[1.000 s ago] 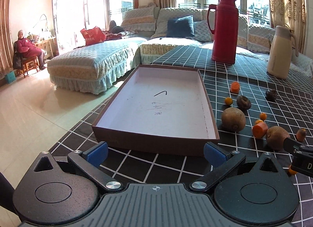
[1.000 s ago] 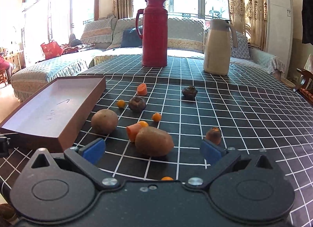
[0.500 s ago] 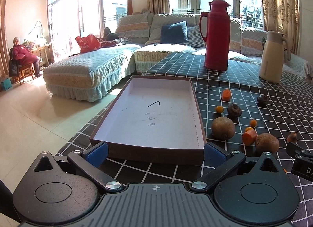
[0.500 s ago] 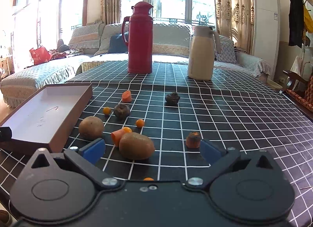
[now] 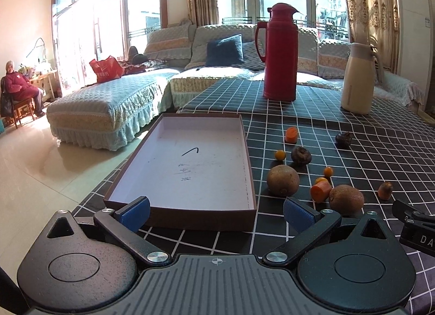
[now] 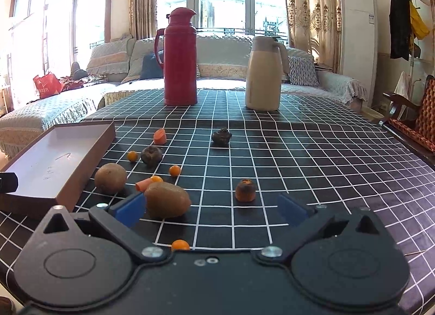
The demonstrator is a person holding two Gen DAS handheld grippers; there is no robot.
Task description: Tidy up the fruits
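Observation:
A shallow brown box [image 5: 187, 162] with a white inside stands empty on the checked tablecloth; it also shows at the left of the right wrist view [image 6: 54, 162]. Right of it lie two kiwis [image 5: 282, 180] [image 5: 345, 199], carrot pieces [image 5: 320, 191] [image 5: 291, 134], small orange kumquats [image 5: 280, 155], and dark wrinkled fruits [image 5: 301, 155] [image 5: 343, 139]. My left gripper [image 5: 216, 213] is open and empty at the box's near edge. My right gripper [image 6: 210, 209] is open and empty; a kiwi [image 6: 166, 199] lies just beyond its left finger, a kumquat [image 6: 180, 244] between the fingers.
A red thermos [image 6: 180, 56] and a cream jug [image 6: 263, 73] stand at the back of the table. Sofas lie beyond. A person [image 5: 19, 89] sits at far left. The table's left edge drops to the floor beside the box.
Both grippers have drawn back and risen a little, so the box and the fruits sit farther off. Both stay open. Nothing on the table has moved.

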